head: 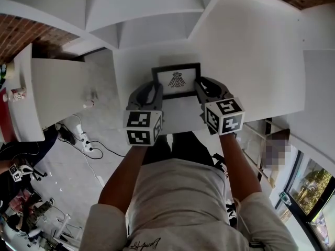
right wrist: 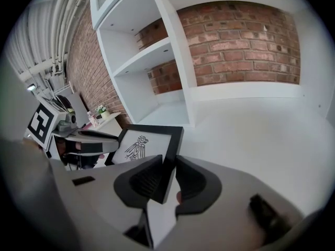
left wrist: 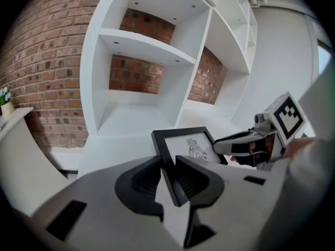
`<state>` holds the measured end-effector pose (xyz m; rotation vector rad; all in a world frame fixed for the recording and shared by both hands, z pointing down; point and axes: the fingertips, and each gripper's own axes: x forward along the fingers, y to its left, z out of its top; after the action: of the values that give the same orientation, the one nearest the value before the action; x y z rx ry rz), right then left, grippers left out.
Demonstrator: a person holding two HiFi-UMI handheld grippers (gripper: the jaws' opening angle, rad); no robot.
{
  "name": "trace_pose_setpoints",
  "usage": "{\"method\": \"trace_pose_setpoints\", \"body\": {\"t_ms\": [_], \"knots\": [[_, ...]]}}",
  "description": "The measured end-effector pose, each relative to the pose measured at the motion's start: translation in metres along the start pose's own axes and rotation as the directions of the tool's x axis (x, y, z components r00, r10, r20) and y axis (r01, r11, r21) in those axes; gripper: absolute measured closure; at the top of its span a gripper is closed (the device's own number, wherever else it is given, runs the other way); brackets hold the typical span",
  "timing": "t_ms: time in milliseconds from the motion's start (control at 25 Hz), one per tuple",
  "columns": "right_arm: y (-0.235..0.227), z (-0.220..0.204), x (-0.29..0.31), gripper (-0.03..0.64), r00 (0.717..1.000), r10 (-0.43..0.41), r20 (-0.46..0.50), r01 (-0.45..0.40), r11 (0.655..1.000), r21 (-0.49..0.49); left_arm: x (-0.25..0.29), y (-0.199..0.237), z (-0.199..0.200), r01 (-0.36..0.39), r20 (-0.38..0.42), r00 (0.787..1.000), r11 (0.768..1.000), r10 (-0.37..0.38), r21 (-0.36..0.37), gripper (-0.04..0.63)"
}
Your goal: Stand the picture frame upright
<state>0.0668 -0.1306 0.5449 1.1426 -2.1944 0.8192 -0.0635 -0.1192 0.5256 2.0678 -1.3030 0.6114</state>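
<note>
In the head view, the black picture frame with a bird drawing is over the white shelf top, between the left gripper and the right gripper, one at each side edge. In the left gripper view, the narrowly parted jaws clamp the frame's left edge, and the frame tilts back towards the brick wall. In the right gripper view, that gripper's jaws pinch the frame's right edge in the same way.
</note>
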Motion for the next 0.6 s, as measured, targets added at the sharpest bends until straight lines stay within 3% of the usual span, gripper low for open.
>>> {"method": "trace_pose_setpoints", "body": {"t_ms": [360,600], "knots": [[-0.017,0.043,0.007,0.525,0.994,-0.047,0.102,0.050,0.998,-0.029,0.015,0.008,0.043,-0.027,0.092,0.995,0.999,0.024,0.031,0.502],[-0.026,0.066,0.012,0.525,0.987,-0.065,0.148,0.072,0.997,-0.042,0.025,0.011,0.068,-0.040,0.129,0.991,0.994,0.027,0.100,0.502]]}}
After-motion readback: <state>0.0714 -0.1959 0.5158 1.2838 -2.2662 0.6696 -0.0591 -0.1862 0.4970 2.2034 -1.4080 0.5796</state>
